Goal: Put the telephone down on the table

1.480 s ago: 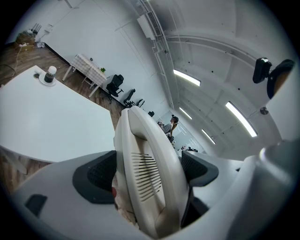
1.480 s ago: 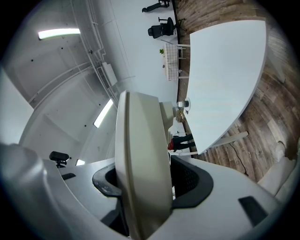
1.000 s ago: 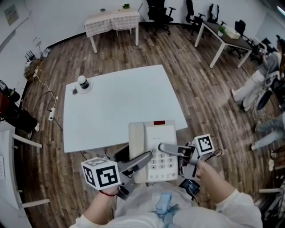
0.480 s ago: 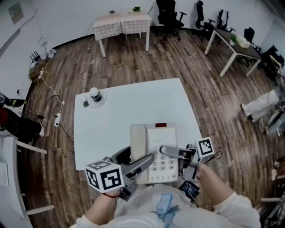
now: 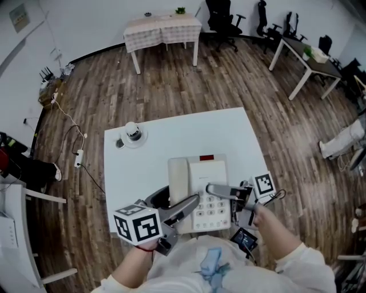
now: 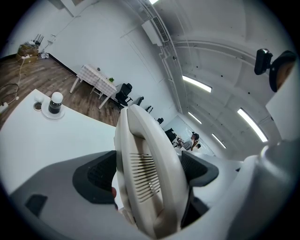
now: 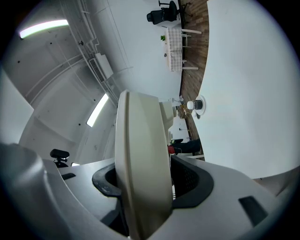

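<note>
A beige desk telephone (image 5: 197, 191), handset on its left and keypad on its right, hangs level over the near edge of the white table (image 5: 171, 134). My left gripper (image 5: 191, 204) is shut on its left side and my right gripper (image 5: 215, 190) is shut on its right side. In the left gripper view the telephone's ribbed edge (image 6: 146, 176) fills the gap between the dark pads (image 6: 96, 173). The right gripper view shows its smooth edge (image 7: 140, 173) pressed between the pads (image 7: 190, 180). Whether its base touches the table I cannot tell.
A cup on a saucer (image 5: 132, 133) stands at the table's far left corner. Farther back are a checked-cloth table (image 5: 163, 26), office chairs (image 5: 220, 14) and a desk (image 5: 311, 57). A cable and power strip (image 5: 78, 157) lie on the floor at left. A person's legs (image 5: 343, 140) show at right.
The telephone, held in both grippers, has moved forward and now lies further over the table's near edge. Both grips are unchanged.
</note>
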Motion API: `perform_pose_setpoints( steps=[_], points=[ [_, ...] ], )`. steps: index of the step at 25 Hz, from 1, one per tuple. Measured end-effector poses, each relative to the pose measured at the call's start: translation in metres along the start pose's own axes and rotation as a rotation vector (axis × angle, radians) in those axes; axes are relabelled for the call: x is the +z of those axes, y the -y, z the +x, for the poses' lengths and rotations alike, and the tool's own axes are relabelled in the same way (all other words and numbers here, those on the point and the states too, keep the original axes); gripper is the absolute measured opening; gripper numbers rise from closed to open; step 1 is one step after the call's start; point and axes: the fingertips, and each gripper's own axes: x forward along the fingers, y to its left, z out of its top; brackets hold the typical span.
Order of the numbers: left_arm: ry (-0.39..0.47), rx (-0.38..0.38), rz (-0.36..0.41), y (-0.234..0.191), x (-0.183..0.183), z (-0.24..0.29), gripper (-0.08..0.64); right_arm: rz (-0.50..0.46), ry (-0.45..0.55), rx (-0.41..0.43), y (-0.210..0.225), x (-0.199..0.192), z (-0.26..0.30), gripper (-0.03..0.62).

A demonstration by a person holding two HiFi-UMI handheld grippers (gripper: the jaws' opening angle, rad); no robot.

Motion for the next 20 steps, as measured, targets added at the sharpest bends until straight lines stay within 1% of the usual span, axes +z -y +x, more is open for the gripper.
perform_pose_setpoints(
  steps=[5, 11, 20],
  points=[
    [-0.005, -0.002, -0.004, -0.023, 0.011, -0.004, 0.437, 0.003, 0.004, -0.002, 0.011, 0.010, 0.020, 0.250],
    [-0.010, 0.005, -0.005, -0.053, 0.011, 0.002, 0.437, -0.005, -0.004, -0.012, 0.036, 0.023, 0.032, 0.250],
    [0.014, 0.049, -0.051, -0.115, -0.007, 0.046, 0.434, -0.005, -0.078, -0.032, 0.098, 0.061, 0.027, 0.250]
  ],
)
